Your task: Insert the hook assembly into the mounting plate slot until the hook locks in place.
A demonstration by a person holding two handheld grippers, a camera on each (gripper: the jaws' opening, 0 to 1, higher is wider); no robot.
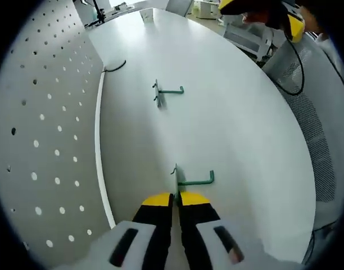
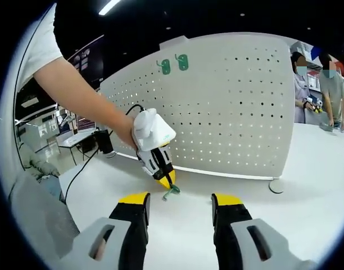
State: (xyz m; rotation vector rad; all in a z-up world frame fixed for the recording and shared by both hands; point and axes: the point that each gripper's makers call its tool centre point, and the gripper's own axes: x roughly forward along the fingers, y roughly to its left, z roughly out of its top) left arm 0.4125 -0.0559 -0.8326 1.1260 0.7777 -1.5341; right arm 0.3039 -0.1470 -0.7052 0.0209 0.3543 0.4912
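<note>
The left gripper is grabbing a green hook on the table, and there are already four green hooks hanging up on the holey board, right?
Not four. The right gripper view shows two green hooks on the pegboard. The rest holds: the left gripper is shut on a green hook lying on the table.

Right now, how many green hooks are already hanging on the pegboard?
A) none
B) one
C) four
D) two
D: the right gripper view shows two green hooks side by side near the top of the white pegboard, while the left gripper is down at another hook on the table.
</note>
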